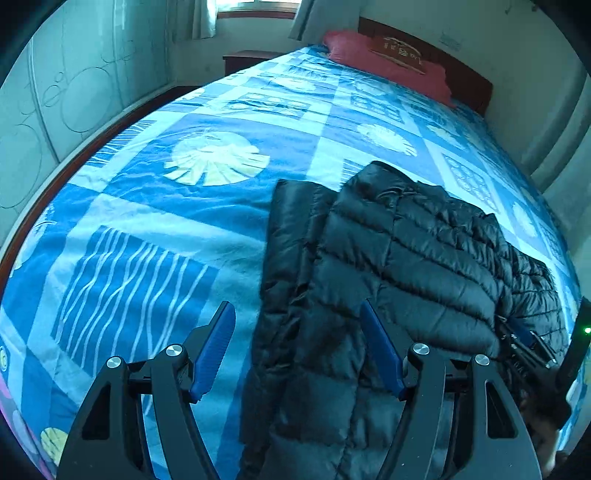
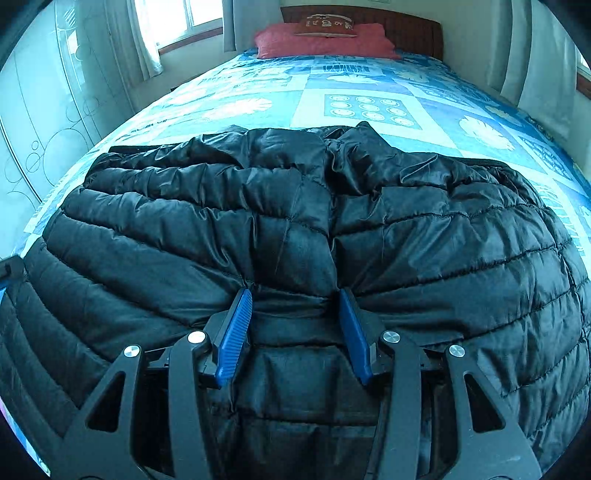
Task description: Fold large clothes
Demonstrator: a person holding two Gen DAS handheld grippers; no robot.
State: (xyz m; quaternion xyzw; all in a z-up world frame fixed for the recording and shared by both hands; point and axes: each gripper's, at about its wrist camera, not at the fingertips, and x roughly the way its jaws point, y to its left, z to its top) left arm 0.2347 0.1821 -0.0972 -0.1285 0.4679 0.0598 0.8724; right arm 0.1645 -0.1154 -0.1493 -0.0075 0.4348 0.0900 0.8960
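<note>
black puffer jkt [image 2: 295,221] on bed [image 1: 147,221], right gripper [image 2: 295,306] jaws bunching fabric

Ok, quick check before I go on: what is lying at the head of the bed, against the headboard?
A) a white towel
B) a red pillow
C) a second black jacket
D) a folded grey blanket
B: a red pillow lies against the dark wooden headboard, far beyond the black puffer jacket, which is spread on the blue patterned bedspread.

Bedspread [image 1: 147,206] left of the black puffer jacket [image 1: 388,258] lies bare; pillow [image 2: 325,42] blocks the headboard end.
</note>
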